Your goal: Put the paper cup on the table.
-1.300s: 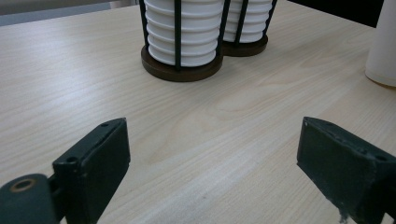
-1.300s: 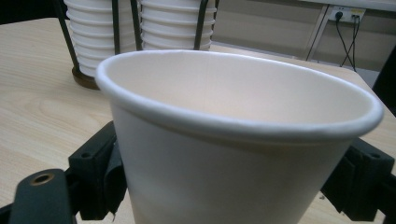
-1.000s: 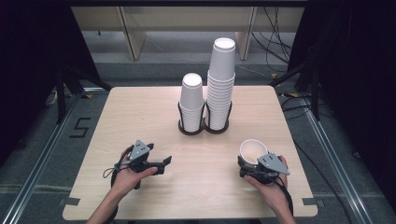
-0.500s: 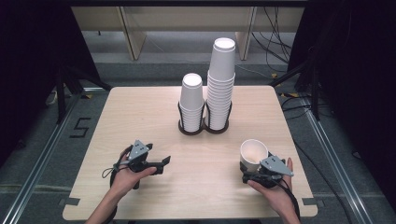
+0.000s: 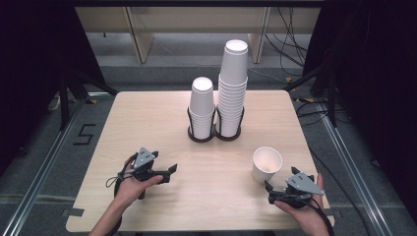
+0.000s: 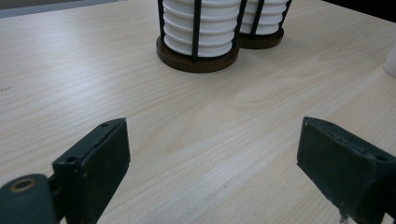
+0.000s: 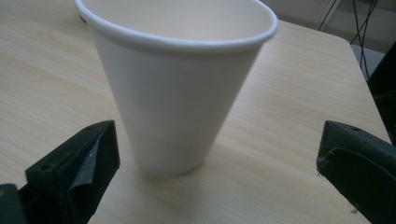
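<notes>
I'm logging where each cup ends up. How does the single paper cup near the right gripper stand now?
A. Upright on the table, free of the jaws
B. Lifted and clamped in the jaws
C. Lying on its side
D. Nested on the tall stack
A: the paper cup stands upright on the table, and the right gripper is open with its jaws clear of it.

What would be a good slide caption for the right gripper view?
A white paper cup stands upright on the wooden table, released, with the right hand-held gripper open and its jaws clear of it.
</notes>
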Demonstrator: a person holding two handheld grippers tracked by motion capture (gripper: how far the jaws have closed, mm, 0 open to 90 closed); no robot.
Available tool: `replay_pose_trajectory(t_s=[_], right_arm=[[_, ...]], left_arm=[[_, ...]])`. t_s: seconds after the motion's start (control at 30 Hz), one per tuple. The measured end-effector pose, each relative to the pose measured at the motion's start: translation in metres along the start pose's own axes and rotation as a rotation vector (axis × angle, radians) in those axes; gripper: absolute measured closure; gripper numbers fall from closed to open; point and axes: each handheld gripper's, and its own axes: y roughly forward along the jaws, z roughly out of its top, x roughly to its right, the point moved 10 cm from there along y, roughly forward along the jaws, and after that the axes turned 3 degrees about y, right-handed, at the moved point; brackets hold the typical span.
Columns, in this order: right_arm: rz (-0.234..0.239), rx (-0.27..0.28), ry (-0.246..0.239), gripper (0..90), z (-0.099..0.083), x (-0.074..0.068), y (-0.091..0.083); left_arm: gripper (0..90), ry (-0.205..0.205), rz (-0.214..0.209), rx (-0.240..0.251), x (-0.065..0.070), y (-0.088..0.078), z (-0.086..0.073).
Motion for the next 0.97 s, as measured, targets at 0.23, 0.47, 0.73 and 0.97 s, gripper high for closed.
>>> replay_pose_trajectory(t_s=[0.23, 0.47, 0.73, 0.97], right_arm=[[-0.041, 0.002, -0.018, 1.1, -0.006, 0.020, -0.005], [-0.071, 0.000, 0.015, 8.3, -0.010, 0.031, -0.006], [-0.110, 0.021, 0.047, 14.3, -0.011, 0.045, -0.006], [-0.151, 0.054, 0.083, 14.5, -0.007, 0.059, -0.012]], left_arm=[[9.5, -0.005, 0.011, -0.003, -0.004, 0.000, -0.001], [9.5, -0.002, 0.028, -0.009, -0.010, 0.000, -0.004], [9.8, -0.016, 0.053, -0.009, -0.019, -0.001, -0.006], [9.8, -0.027, 0.065, -0.007, -0.025, -0.003, -0.005]])
